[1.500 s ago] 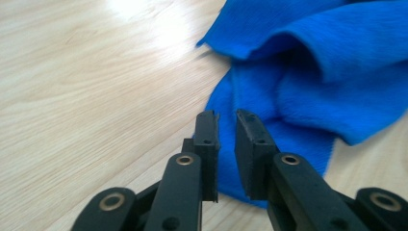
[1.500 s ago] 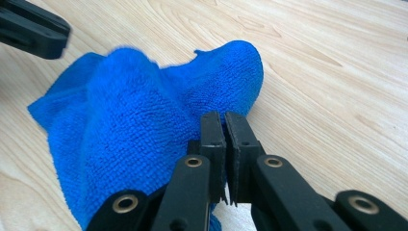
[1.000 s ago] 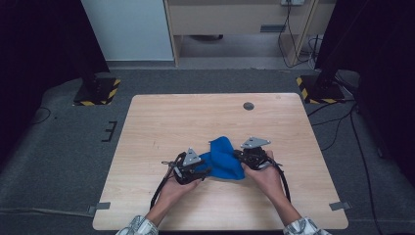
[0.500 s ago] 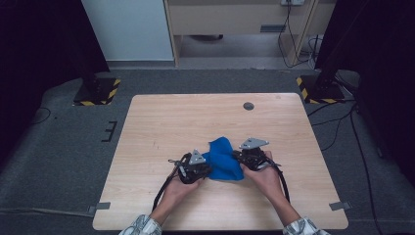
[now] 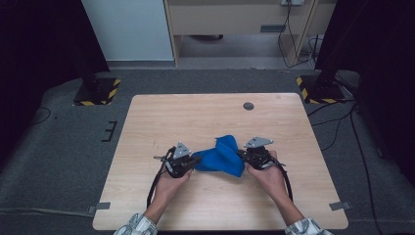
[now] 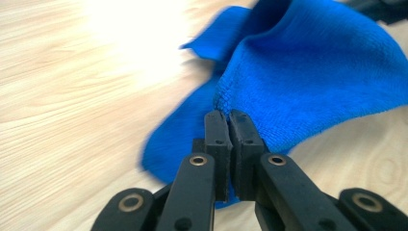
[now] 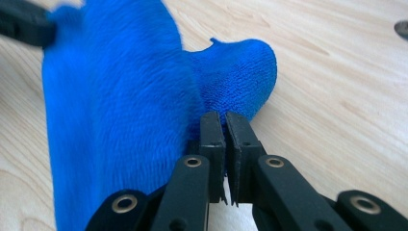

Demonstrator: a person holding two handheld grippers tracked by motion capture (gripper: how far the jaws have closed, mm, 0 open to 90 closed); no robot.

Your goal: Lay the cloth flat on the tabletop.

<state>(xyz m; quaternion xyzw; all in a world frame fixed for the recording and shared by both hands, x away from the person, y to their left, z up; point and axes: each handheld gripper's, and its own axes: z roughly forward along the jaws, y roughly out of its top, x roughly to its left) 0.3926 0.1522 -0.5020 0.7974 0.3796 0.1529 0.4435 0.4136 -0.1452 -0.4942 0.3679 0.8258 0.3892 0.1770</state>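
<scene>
Room: grey carpet floor, dark curtains at both sides, pale cabinet at the far wall, two stand bases with yellow-black hazard tape.
Desk: light wood desk, one round dark grommet near its far edge.
Cloth: blue cloth, bunched, lying on the near middle of the desk between the two claws; part of it is raised in a fold.
Left claw: left claw at the cloth's left end; jaws have just been closing and now stand pressed together, pinching the cloth's edge, as the left gripper view shows.
Right claw: right claw at the cloth's right end; jaws pressed together on a fold of the cloth, seen close in the right gripper view.
Hands: one hand on each claw, patterned sleeves at the near edge; a cable trails from each claw.
Writing: no legible brand, label or text on cloth, claws or desk.
</scene>
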